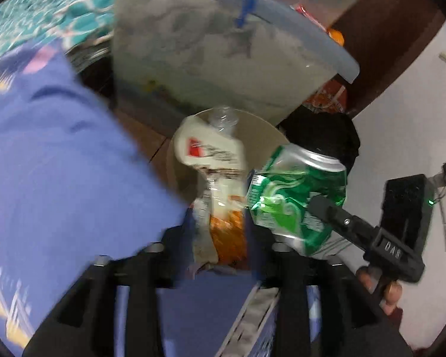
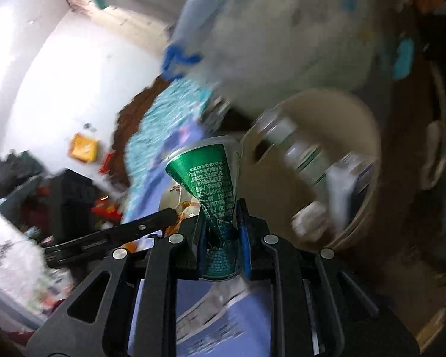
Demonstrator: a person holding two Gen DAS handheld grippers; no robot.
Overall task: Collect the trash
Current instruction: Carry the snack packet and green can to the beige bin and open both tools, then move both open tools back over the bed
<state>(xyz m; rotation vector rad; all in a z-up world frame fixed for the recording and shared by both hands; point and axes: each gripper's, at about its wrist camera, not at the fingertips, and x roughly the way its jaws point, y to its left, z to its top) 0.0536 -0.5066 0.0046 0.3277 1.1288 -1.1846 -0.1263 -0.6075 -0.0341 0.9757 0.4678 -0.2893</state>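
My left gripper is shut on a crumpled plastic wrapper, white and orange, held above the round beige bin. A clear plastic bottle lies in that bin. My right gripper is shut on a crushed green can, which also shows in the left wrist view to the right of the wrapper. In the right wrist view the beige bin lies just right of the can, with bottles and a carton inside. Both views are blurred.
A large clear storage box with a blue handle stands behind the bin. A bed with a purple sheet and teal blanket fills the left. A black bag and white wall lie right.
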